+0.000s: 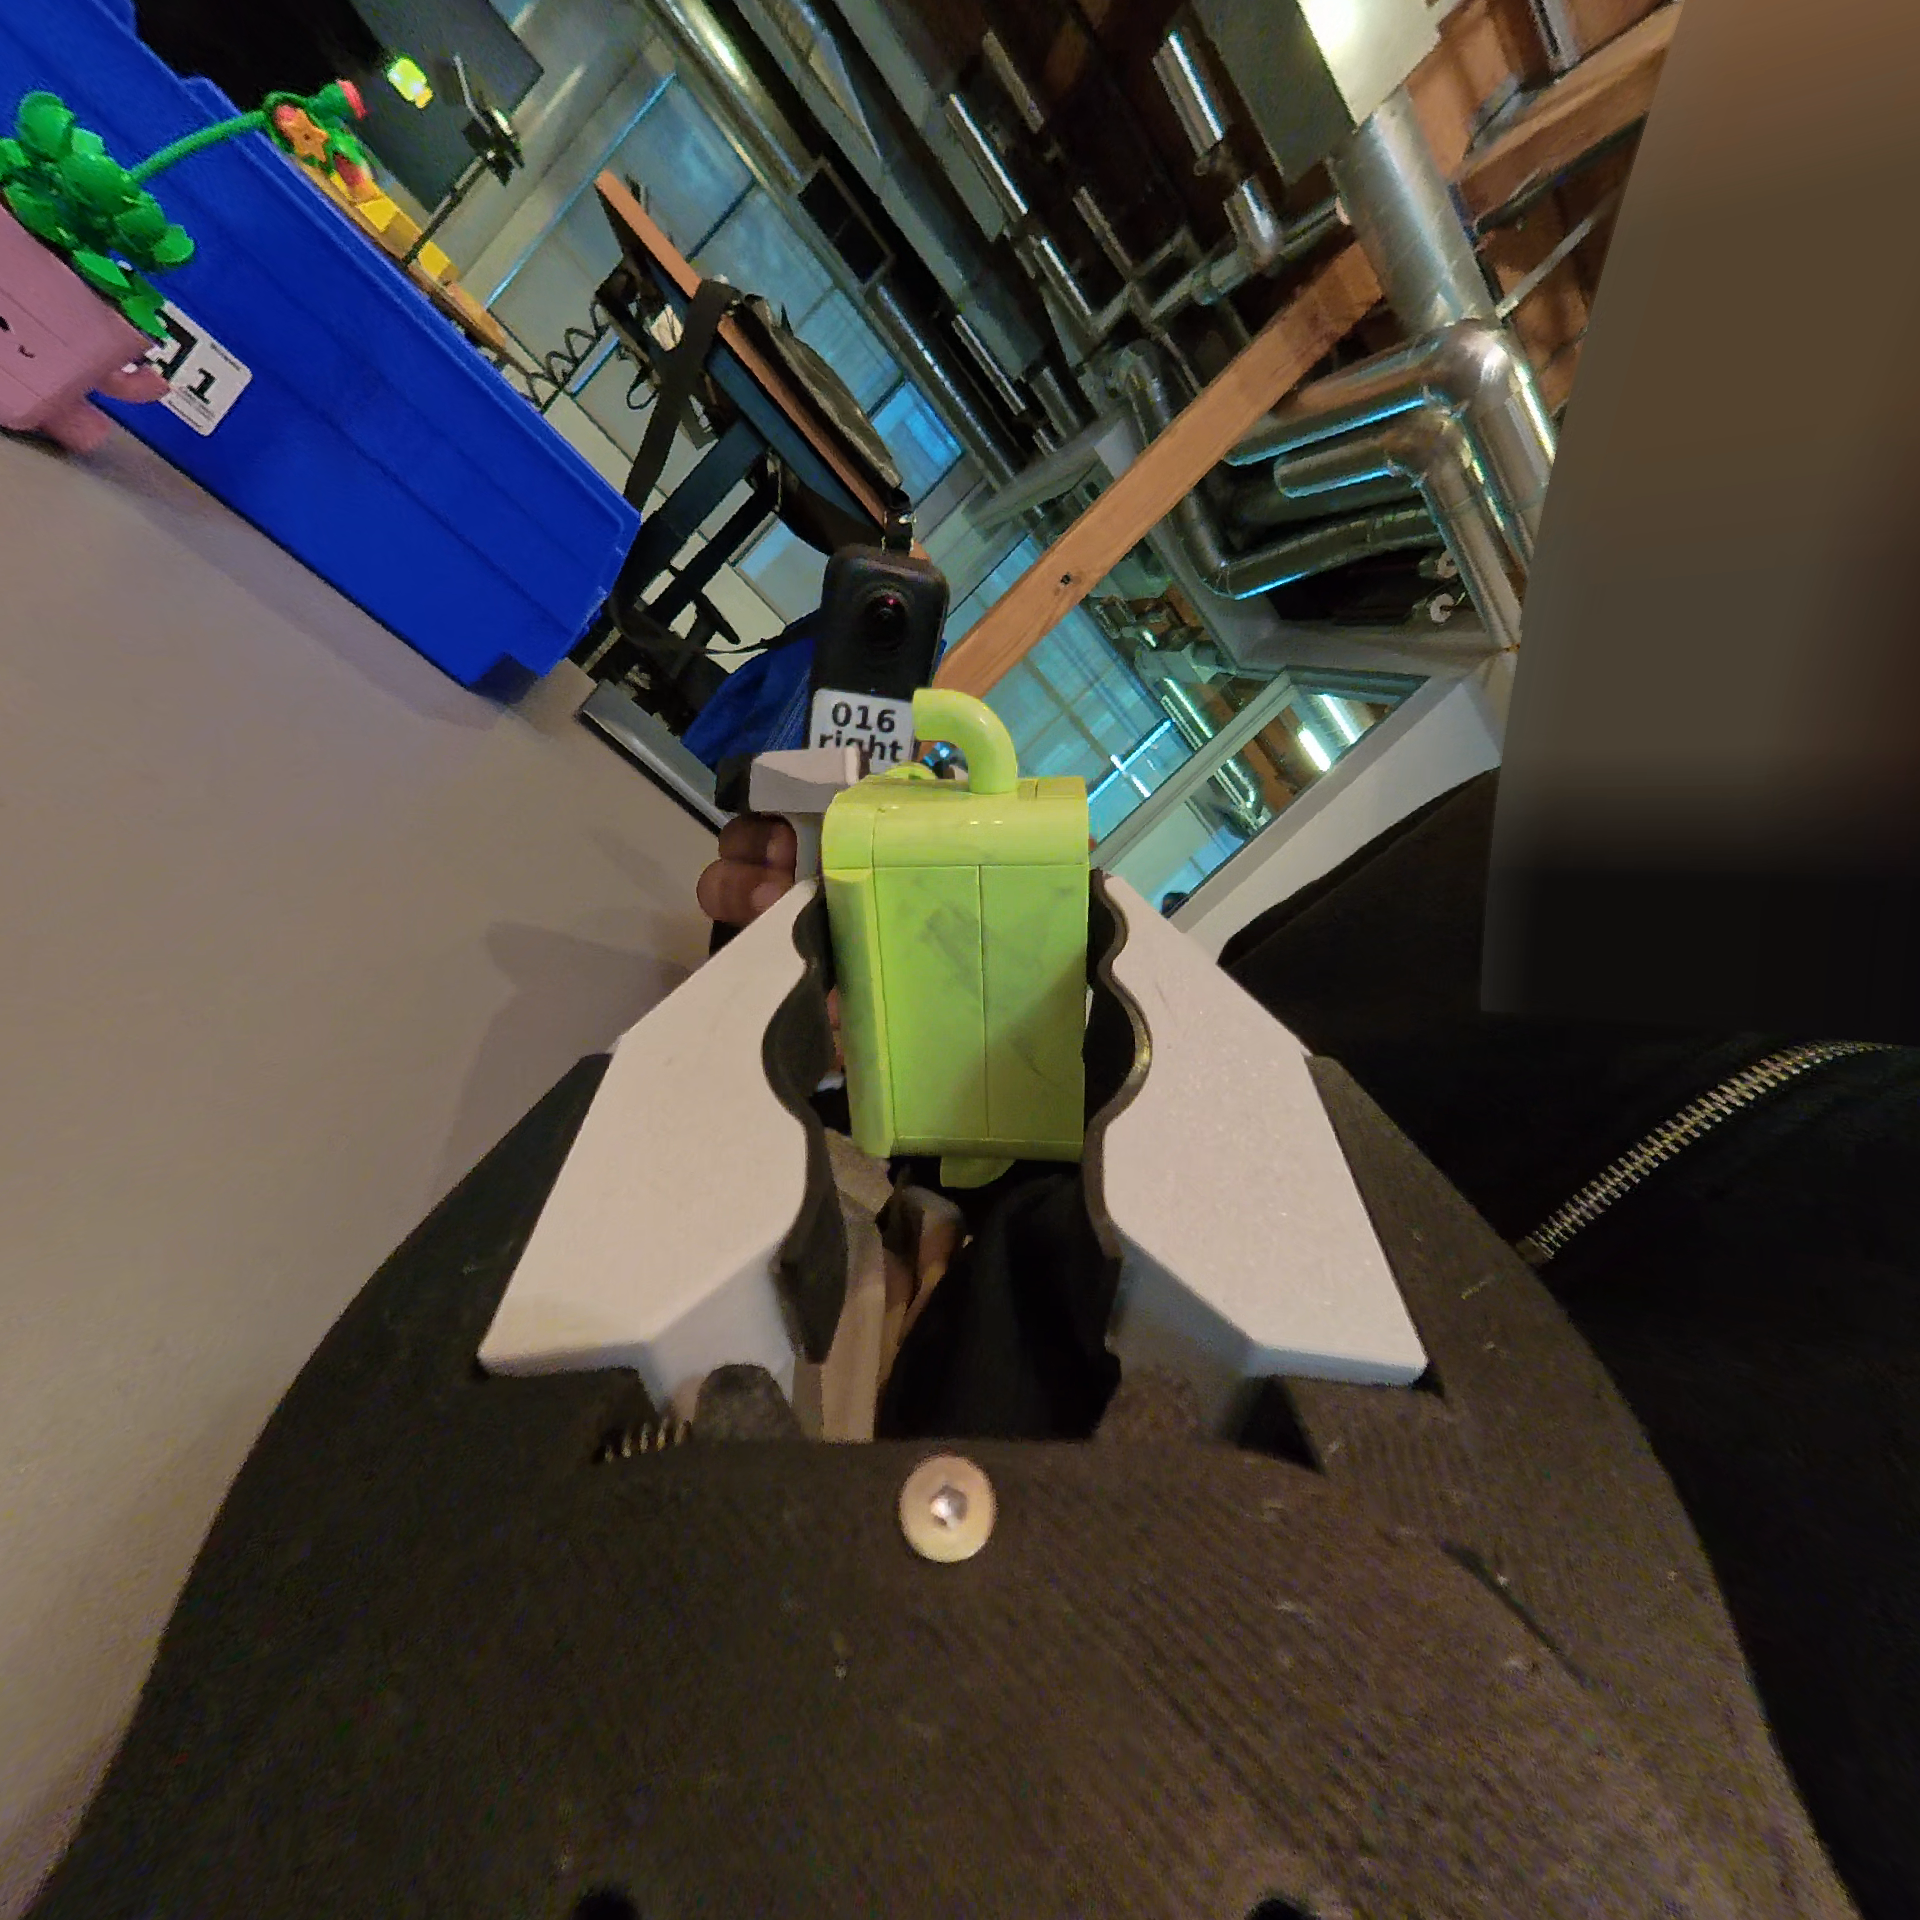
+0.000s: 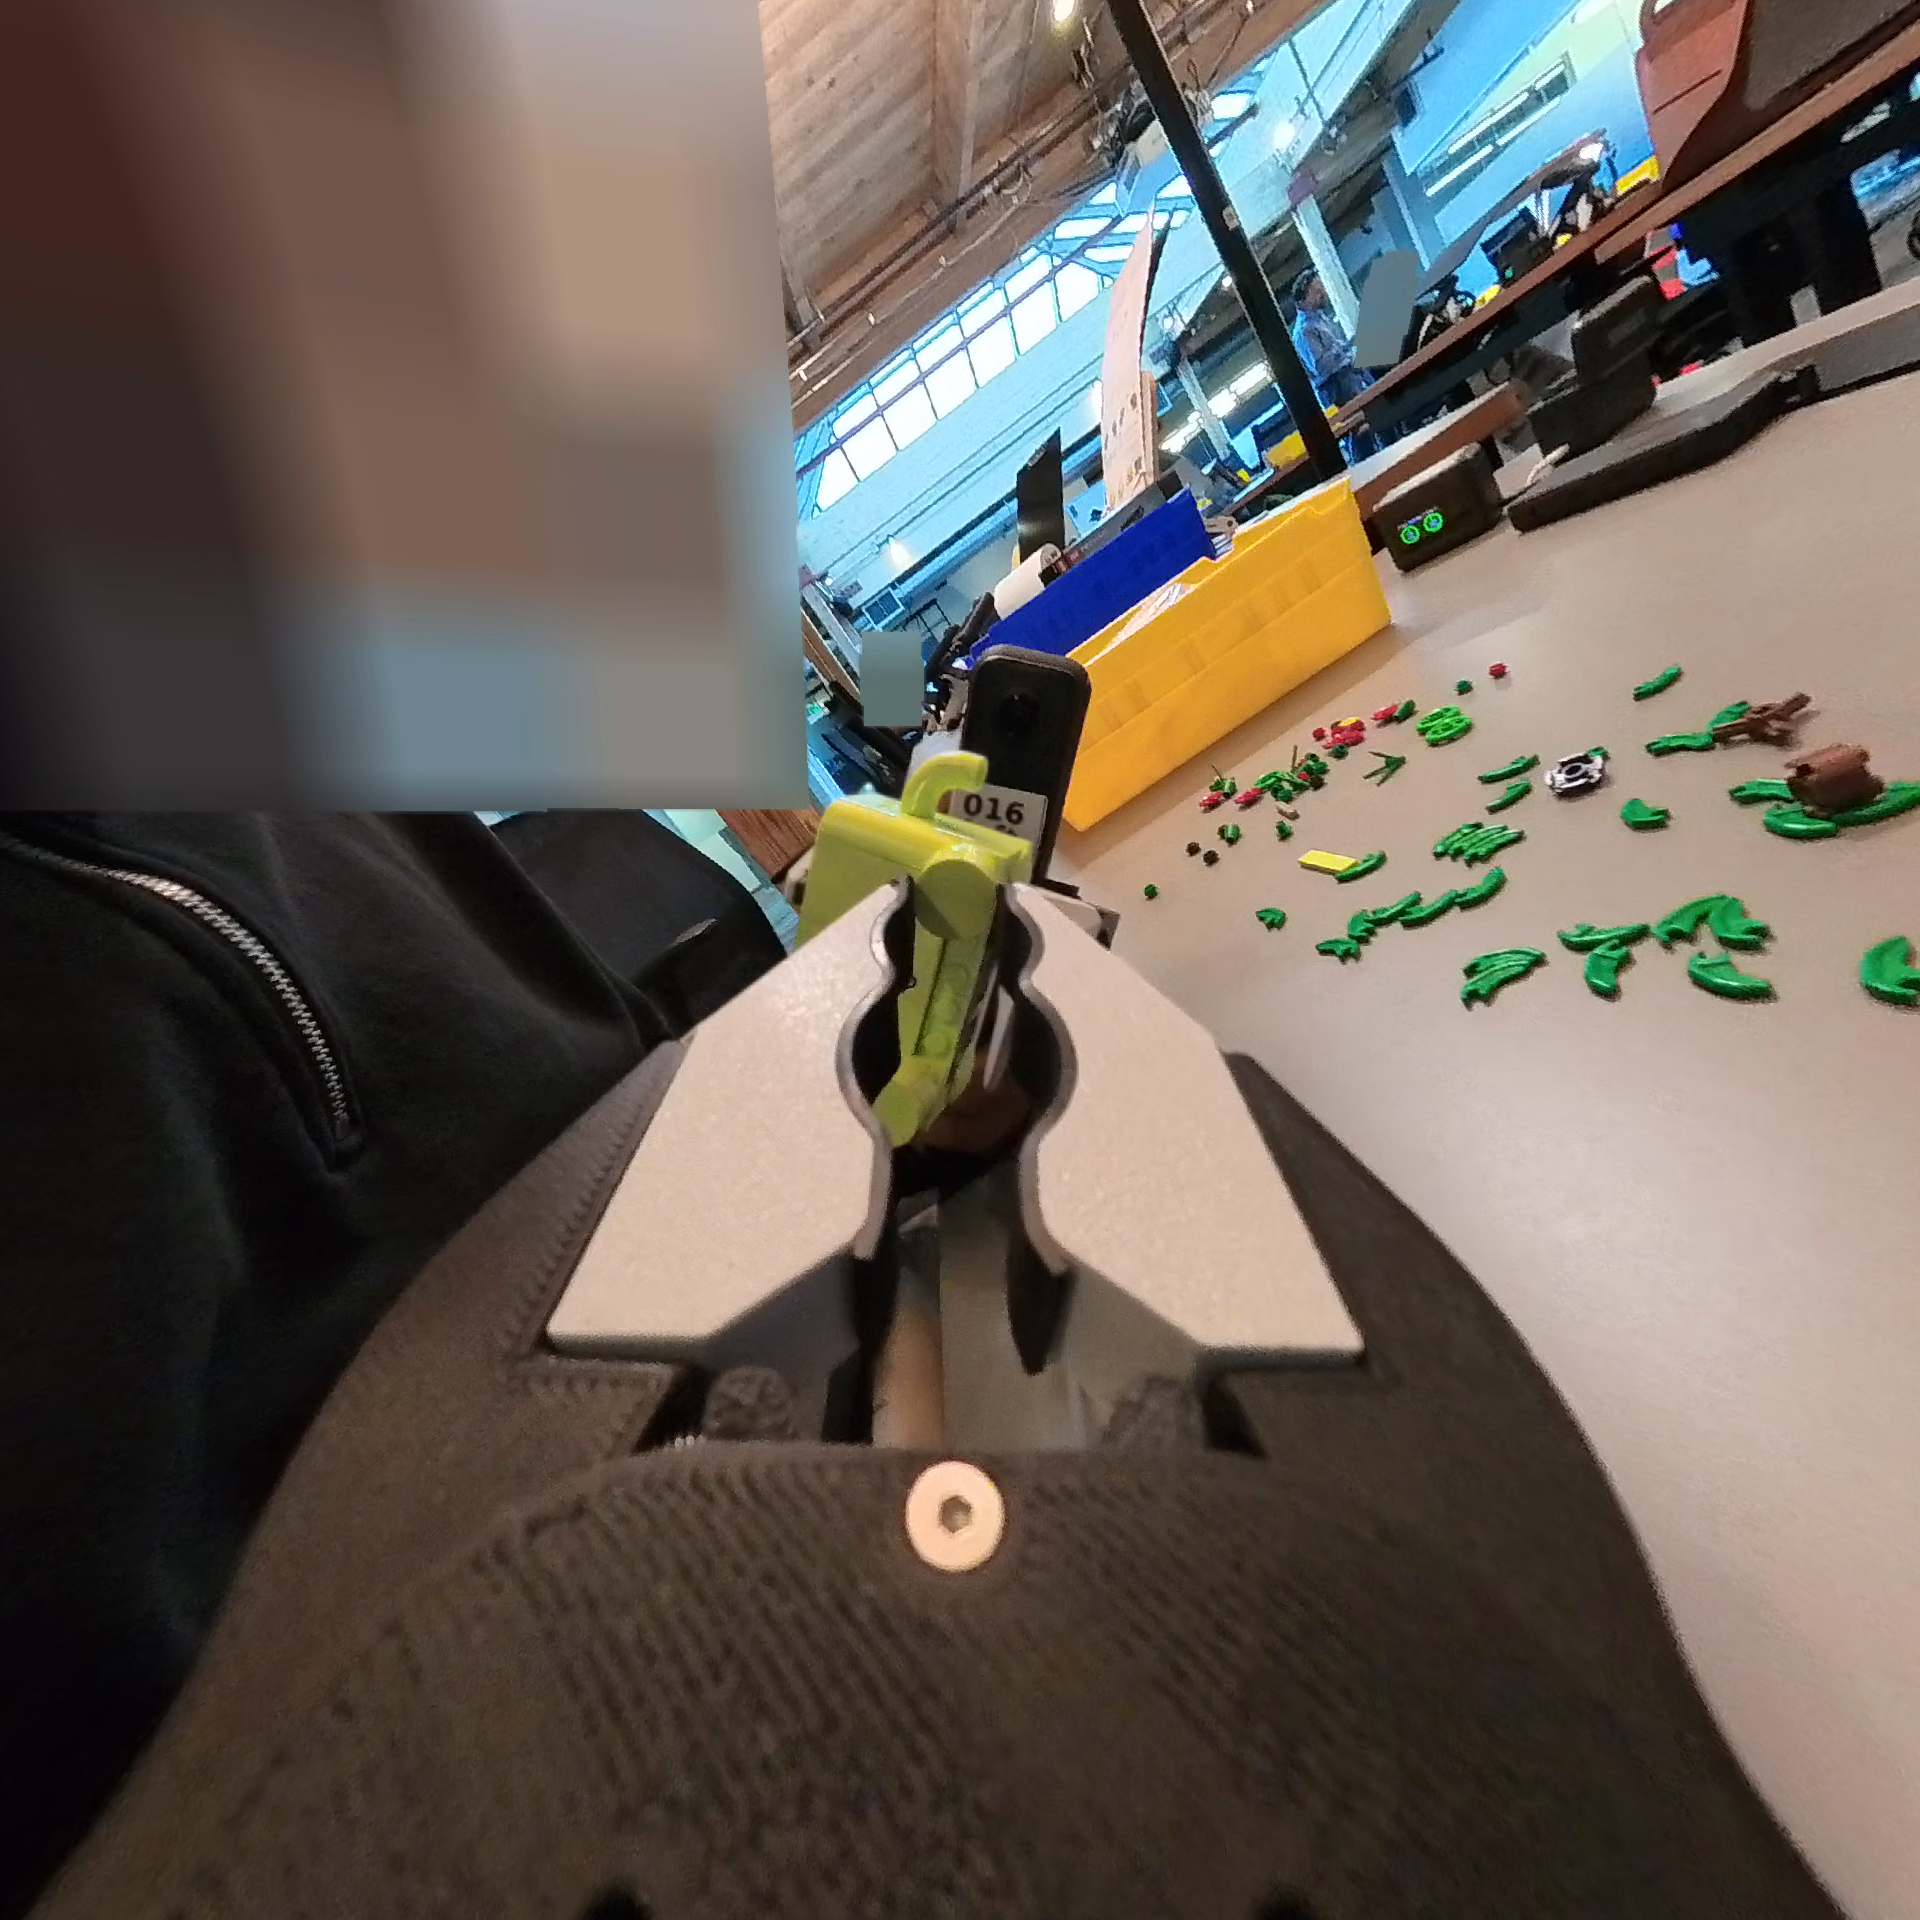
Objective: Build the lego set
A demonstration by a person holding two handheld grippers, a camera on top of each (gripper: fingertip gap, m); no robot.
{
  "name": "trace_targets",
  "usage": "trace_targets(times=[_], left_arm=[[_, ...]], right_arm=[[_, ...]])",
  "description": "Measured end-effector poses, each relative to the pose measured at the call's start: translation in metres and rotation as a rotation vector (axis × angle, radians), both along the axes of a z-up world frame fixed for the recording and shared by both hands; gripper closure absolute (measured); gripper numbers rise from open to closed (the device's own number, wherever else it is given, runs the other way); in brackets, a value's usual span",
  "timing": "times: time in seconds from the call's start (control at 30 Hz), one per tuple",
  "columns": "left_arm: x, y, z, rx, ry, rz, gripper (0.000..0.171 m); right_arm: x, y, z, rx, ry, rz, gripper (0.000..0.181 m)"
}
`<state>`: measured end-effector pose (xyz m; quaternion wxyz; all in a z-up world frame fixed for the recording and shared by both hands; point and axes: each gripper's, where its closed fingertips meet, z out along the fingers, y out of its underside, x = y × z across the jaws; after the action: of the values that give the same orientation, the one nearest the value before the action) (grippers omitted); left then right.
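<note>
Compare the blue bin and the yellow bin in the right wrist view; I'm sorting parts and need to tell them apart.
The yellow bin is nearer the camera; the blue bin stands behind it, partly hidden. The yellow bin shows a whole ribbed side wall, while of the blue bin only the upper part and rim appear. Green pieces lie scattered on the table in front of the yellow bin, none by the blue bin. Both are plain-coloured, open-topped and rest on that table.
</note>
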<state>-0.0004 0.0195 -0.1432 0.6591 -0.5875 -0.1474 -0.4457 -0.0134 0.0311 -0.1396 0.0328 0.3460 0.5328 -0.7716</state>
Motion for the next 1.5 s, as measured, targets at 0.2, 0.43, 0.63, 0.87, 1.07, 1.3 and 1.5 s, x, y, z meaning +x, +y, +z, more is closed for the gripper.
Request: trace_targets(times=[0.2,0.43,0.63,0.87,1.07,1.3,1.5], left_arm=[[0.004,0.003,-0.006,-0.052,0.035,-0.009,0.128],[0.015,0.008,-0.015,-0.113,0.108,-0.035,0.128],[0.018,0.013,-0.024,-0.174,0.121,-0.055,0.128],[0.023,0.014,-0.031,-0.224,0.13,-0.092,0.128],[0.026,0.015,-0.036,-0.256,0.14,-0.111,0.128],[0.027,0.011,-0.032,-0.231,0.144,-0.142,0.128],[0.024,0.011,-0.03,-0.214,0.13,-0.126,0.128]], right_arm=[[0.002,0.002,-0.006,0.066,-0.037,0.003,0.168],[0.012,0.006,-0.015,0.197,-0.062,0.065,0.168],[0.015,0.01,-0.024,0.23,-0.107,0.117,0.168],[0.022,0.012,-0.033,0.318,-0.15,0.215,0.168],[0.026,0.011,-0.039,0.422,-0.156,0.276,0.168],[0.029,0.007,-0.049,0.509,-0.173,0.318,0.168],[0.025,0.011,-0.034,0.377,-0.199,0.298,0.168]])
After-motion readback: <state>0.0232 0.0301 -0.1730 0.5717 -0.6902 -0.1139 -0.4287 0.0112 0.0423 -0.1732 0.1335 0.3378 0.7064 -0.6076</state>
